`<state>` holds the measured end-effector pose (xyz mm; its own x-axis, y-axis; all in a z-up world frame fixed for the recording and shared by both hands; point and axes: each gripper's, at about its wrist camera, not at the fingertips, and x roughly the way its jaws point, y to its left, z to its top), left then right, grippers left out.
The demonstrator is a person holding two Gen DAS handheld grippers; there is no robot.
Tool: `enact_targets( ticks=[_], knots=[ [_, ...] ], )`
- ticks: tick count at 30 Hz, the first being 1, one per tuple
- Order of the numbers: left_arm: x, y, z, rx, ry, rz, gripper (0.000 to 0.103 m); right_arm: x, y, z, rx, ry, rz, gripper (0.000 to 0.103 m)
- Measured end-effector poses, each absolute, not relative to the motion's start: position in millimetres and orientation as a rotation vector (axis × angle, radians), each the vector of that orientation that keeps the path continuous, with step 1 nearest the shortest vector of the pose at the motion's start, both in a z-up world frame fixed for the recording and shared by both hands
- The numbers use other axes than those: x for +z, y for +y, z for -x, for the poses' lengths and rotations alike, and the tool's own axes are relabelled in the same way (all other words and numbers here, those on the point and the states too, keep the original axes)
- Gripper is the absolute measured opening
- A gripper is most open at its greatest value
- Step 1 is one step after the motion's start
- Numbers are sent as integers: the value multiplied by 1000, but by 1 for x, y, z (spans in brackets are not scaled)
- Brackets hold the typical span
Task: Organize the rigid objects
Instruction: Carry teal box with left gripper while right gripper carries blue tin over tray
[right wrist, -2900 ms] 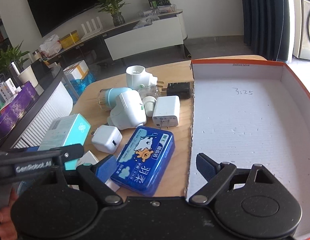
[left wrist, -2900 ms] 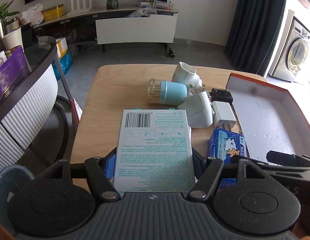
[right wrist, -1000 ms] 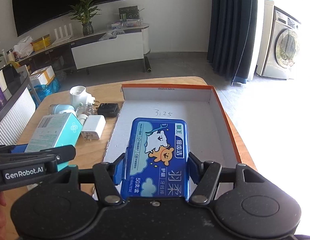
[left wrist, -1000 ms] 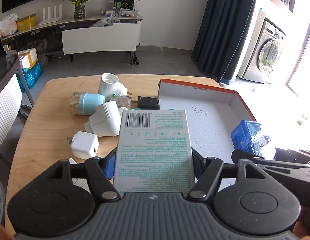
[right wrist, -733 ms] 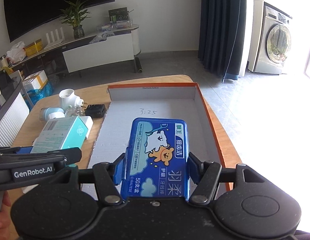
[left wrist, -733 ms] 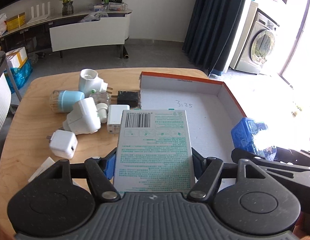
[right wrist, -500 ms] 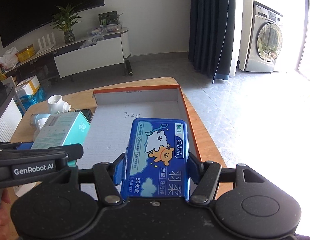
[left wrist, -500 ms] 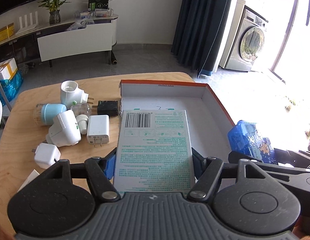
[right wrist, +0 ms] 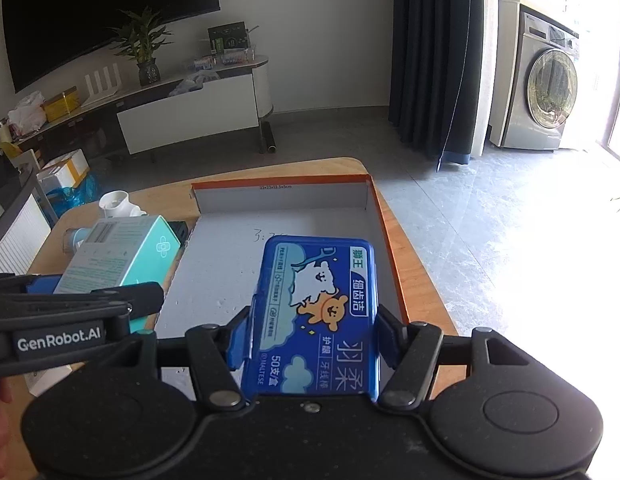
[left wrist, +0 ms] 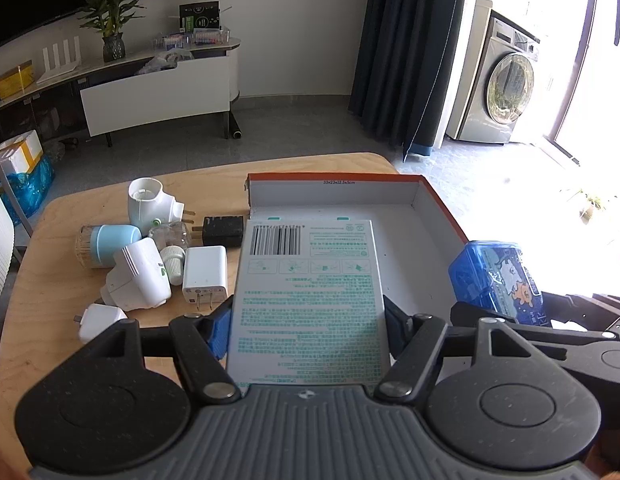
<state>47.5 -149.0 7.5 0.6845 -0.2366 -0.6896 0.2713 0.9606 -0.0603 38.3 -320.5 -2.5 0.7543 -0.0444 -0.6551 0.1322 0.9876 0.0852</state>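
Your left gripper [left wrist: 308,322] is clamped on the white-and-teal carton [left wrist: 308,292], its blue pads pressing the two long sides. The carton's long axis runs straight ahead along the fingers, barcode end pointing away from you, printed back face up. It is held over the near left part of the open cardboard box [left wrist: 438,200], whose orange-edged walls show beyond and to the right of it.

Your right gripper [right wrist: 312,338] is closed on the blue floss-pick case [right wrist: 318,312], gripped by its long sides too, label face up, long axis also pointing forward, far end aimed at the box's [right wrist: 282,198] back wall. The case sits over the right half of the white floor; whether either item touches the floor is hard to tell from these views.

From the right wrist, the carton [right wrist: 122,254] shows just left of the box's left wall.

On the wooden table [left wrist: 50,220] left of the box lie the remaining pieces: a white plug-in device [left wrist: 148,202], a black adapter [left wrist: 223,230], a blue-capped toothpick jar [left wrist: 106,244], a white adapter [left wrist: 204,274], a larger white plug [left wrist: 138,280] and a small white charger [left wrist: 100,320].
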Motion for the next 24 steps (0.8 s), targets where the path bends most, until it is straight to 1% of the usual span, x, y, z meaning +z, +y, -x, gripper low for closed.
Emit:
enact_targets(
  ticks=[24],
  knots=[
    [14,-151,-56,-286,743,-42,71,2,-323,-44,-91,674,-108,74]
  ],
)
